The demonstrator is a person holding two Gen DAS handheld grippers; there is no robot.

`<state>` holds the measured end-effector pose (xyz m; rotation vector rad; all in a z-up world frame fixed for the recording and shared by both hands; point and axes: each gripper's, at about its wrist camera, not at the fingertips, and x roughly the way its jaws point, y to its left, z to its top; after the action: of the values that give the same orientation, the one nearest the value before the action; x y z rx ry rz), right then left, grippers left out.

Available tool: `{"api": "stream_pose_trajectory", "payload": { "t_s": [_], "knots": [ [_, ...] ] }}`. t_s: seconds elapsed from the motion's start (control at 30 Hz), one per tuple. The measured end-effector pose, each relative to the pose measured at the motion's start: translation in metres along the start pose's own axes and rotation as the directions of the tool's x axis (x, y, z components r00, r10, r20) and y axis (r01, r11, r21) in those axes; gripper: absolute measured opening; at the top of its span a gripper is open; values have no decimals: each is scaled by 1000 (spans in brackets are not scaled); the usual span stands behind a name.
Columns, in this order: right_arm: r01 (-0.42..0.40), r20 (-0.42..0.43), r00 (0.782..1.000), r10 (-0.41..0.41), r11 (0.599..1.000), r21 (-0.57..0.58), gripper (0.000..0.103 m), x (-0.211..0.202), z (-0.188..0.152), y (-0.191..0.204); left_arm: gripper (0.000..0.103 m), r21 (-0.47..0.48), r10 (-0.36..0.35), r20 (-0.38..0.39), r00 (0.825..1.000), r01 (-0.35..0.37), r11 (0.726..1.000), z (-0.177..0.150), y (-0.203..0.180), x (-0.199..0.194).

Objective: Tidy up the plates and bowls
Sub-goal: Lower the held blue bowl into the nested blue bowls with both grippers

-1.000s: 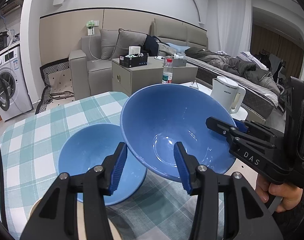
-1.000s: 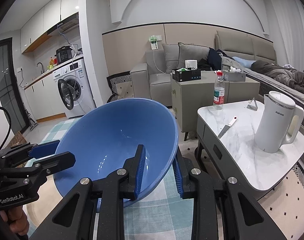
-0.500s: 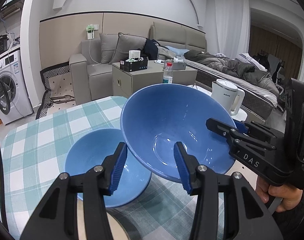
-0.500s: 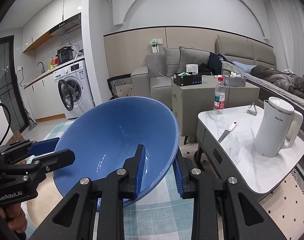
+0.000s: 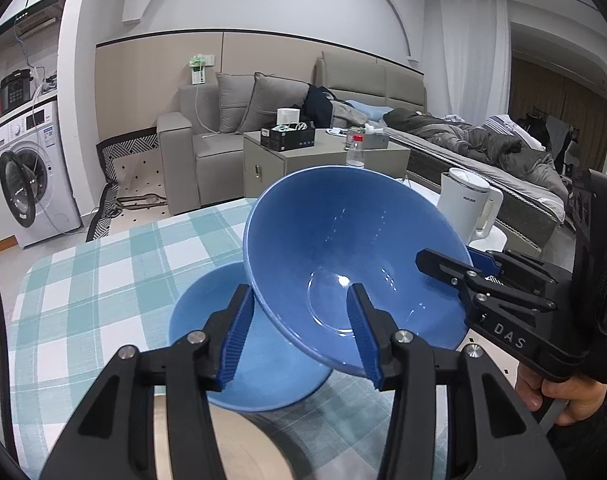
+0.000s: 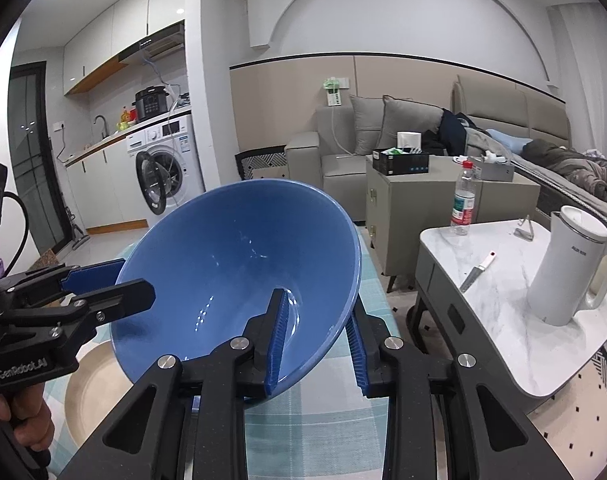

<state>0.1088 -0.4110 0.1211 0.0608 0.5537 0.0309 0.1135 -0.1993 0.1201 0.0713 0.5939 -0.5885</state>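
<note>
- Raised bowl (image 5: pixel 343 248): a blue bowl held tilted in the air above the table (image 5: pixel 103 280), its opening turned toward both cameras. Nothing lies inside it; only light reflections show on the glazed bottom.
- Right gripper (image 6: pixel 315 344): its jaws pinch the rim of the raised bowl, one blue pad inside the bowl and the other against the outer wall, at the rim's lower right in the right wrist view. A hand (image 5: pixel 559 392) grasps its handle.
- Left gripper (image 5: pixel 299 332): its jaws stand partly spread and straddle the near left rim of the raised bowl, one finger outside the wall and one over the interior. Whether the pads press on the bowl cannot be told from either view.
- Second bowl (image 5: pixel 239 360): also blue, resting upright on the table below and to the left of the raised bowl. The part of its interior that shows is bare; the raised bowl hides part of it.
- Plate (image 6: pixel 91 384): a beige plate on the table at the near edge, under the grippers, with nothing visible on it.
- Table: covered with a teal and white checked cloth.
- Side table (image 6: pixel 503 280): a marble top to the right of the table, carrying a white kettle (image 6: pixel 571 268), a knife (image 6: pixel 477 272) and a water bottle (image 6: pixel 463 200).
</note>
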Motion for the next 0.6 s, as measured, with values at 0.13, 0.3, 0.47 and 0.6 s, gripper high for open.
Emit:
{"api": "stream_pose_trajectory", "payload": {
  "t_s": [0.13, 0.3, 0.47, 0.6],
  "knots": [
    [-20, -9, 1000, 20, 1000, -22, 29, 8, 2, 10, 47, -15, 14, -2, 1000, -14, 1000, -1, 11, 0],
    [-34, -20, 999, 34, 999, -29, 29, 16, 2, 16, 47, -19, 25, -11, 1000, -25, 1000, -5, 18, 2],
    [-42, -28, 999, 41, 998, -40, 29, 24, 4, 21, 47, -26, 34, -12, 999, -35, 999, -7, 25, 2],
    [-49, -33, 998, 48, 998, -48, 29, 32, 6, 25, 47, -29, 46, -15, 999, -47, 998, -9, 29, 0]
  ]
}}
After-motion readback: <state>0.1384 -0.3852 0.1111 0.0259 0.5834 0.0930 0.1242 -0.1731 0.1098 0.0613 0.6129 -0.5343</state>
